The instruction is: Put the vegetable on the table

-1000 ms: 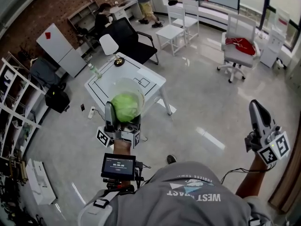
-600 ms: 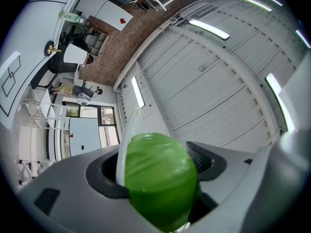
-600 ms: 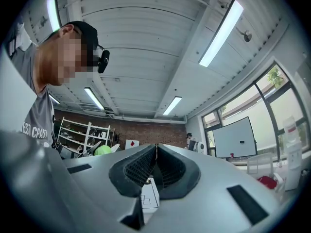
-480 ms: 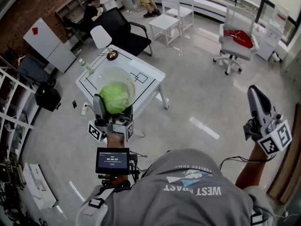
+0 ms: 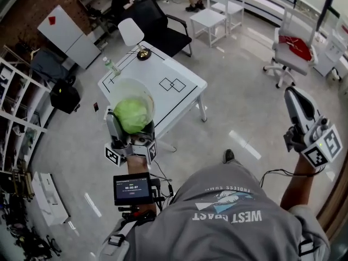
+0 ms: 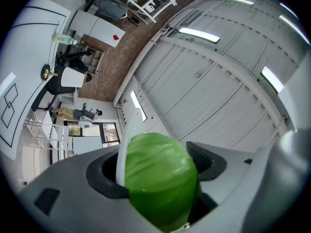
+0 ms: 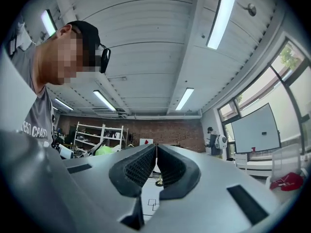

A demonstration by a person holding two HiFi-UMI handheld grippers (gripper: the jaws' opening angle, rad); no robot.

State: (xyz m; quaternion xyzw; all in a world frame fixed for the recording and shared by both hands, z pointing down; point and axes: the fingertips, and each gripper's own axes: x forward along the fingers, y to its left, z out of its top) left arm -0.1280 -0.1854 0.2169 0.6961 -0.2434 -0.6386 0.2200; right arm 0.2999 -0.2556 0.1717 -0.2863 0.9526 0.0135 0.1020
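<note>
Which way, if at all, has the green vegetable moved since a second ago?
Yes. In the head view, the green vegetable has drifted left against the white table, away from its drawn squares.

The cabbage (image 5: 132, 115) has smooth, waxy green leaves with a soft sheen, and a thin translucent plastic shell (image 5: 129, 86) curves behind it. The left gripper (image 5: 130, 128) and the right gripper (image 5: 292, 94) are smooth matt grey plastic; the right one's pads (image 7: 138, 169) are black and finely gridded, rubbery in look. The table (image 5: 147, 72) has a smooth matt white top with thin black printed lines. The floor (image 5: 244, 107) is polished grey, glossy enough to mirror the lights. The brick wall (image 5: 32, 4) is rough and red. The person's shirt (image 5: 228, 222) is soft grey cloth
</note>
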